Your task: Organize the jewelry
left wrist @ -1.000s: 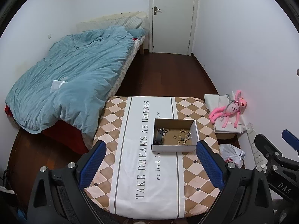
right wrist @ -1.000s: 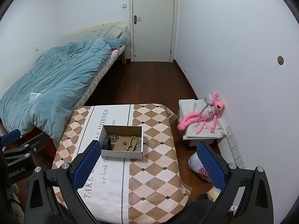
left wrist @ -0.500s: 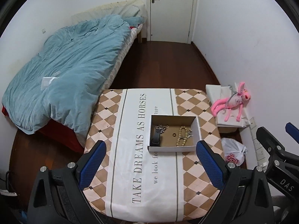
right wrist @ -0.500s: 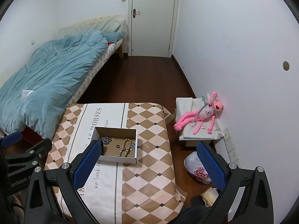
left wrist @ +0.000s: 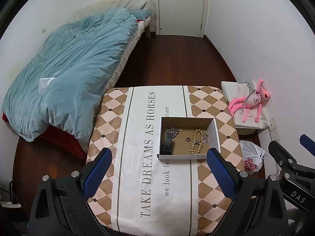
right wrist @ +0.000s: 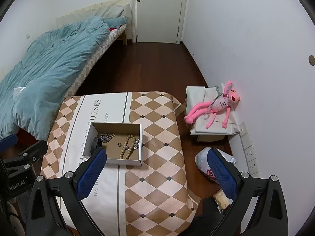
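Note:
An open cardboard box (left wrist: 216,135) (right wrist: 141,137) sits on the table (left wrist: 137,177) (right wrist: 157,167). Inside lie a wooden bead bracelet (left wrist: 196,141) (right wrist: 127,146), a silver chain (left wrist: 172,131) (right wrist: 105,137), a second silver piece (left wrist: 205,137) (right wrist: 136,144), a small black ring (left wrist: 188,138) (right wrist: 118,144) and a black band (left wrist: 167,144) (right wrist: 94,144). My left gripper (left wrist: 158,171) is open and empty, held above the table just in front of the box. My right gripper (right wrist: 156,169) is open and empty, above the table's right edge, right of the box.
A bed with a blue duvet (left wrist: 74,66) (right wrist: 49,68) stands left. A pink plush toy (left wrist: 252,100) (right wrist: 214,104) lies on a low white box by the right wall. A plastic bag (left wrist: 253,158) (right wrist: 204,166) sits on the floor. A closed door (left wrist: 181,5) is at the back.
Both grippers have tilted down and moved toward the table, so the box sits nearer the fingers. Their jaws stayed open.

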Demonstrator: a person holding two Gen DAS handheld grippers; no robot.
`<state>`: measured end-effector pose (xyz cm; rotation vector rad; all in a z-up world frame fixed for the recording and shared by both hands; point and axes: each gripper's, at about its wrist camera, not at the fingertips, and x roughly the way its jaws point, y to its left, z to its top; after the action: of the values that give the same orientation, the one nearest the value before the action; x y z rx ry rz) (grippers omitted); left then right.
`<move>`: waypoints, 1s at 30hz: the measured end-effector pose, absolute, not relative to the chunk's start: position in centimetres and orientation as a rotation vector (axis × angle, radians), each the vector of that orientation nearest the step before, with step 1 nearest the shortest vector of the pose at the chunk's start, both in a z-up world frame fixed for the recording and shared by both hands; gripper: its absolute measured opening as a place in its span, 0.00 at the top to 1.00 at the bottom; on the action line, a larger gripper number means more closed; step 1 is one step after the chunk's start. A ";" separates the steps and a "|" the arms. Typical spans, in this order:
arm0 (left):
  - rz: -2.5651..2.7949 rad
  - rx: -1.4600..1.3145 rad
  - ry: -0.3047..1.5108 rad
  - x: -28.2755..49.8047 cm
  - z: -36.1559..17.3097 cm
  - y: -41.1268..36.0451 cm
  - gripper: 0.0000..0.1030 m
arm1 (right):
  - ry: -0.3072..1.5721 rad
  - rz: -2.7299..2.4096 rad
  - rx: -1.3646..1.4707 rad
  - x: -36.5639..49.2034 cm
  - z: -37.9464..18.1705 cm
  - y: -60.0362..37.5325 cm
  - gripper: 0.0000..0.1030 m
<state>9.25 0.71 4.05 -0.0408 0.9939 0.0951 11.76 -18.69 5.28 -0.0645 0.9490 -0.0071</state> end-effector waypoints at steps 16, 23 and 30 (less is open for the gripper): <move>0.103 -0.042 1.013 9.1 3.1 0.9 0.05 | 0.984 0.007 -0.070 12.1 4.6 -18.5 0.00; 0.105 -0.044 1.011 9.1 3.1 0.9 0.05 | 0.987 0.009 -0.069 12.1 4.5 -18.5 0.00; 0.102 -0.042 1.013 9.1 3.1 1.1 0.05 | 0.989 0.010 -0.068 12.1 4.4 -18.2 0.00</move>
<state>9.06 1.05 3.07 -0.0424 1.0126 0.1025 12.08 -18.19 4.35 -0.0684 0.9888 0.0100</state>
